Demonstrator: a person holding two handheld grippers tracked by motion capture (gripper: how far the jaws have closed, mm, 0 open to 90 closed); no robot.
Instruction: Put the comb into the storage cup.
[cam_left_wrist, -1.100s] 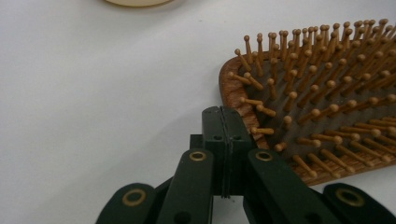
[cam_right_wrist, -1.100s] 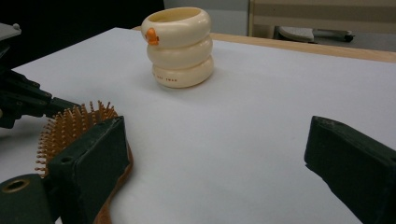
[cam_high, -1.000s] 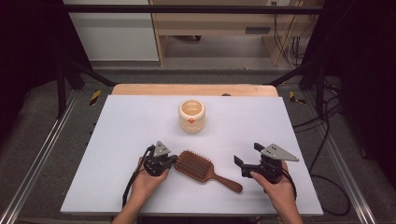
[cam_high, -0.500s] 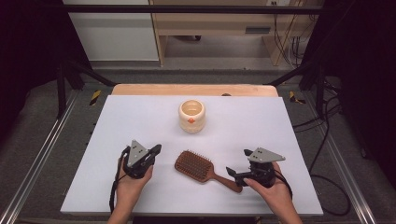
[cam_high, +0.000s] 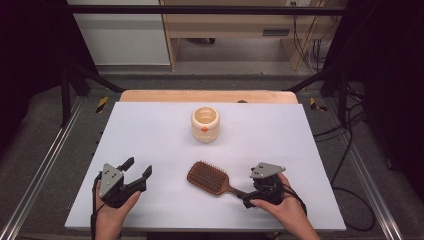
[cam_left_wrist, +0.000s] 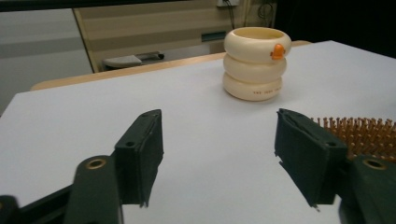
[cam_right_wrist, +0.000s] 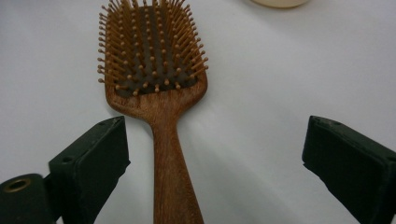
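A brown wooden paddle hairbrush (cam_high: 212, 178) lies bristles-up on the white table (cam_high: 150, 130), near its front edge, with the handle running toward the person's right. Behind it, near the middle of the table, stands a cream ribbed ceramic cup with a small orange mark (cam_high: 205, 124), well apart from the brush.

The right gripper (cam_high: 250, 194) sits at the end of the handle with its fingers (cam_right_wrist: 91, 163) spread wide, one on each side of the handle and neither touching it. In the right gripper view the handle runs closer to the left-hand finger than to the other. The step in hand looks like a grasp of the handle. To do it well, the gripper should first shift sideways so the handle sits midway between the fingers; otherwise the nearer one will push the brush aside as they close. Gripping lower on the handle, clear of the bristle head, gives flat wood for the pads.

The left gripper (cam_high: 138, 173) rests open and empty on the table to the left of the brush head, pointed toward the cup.
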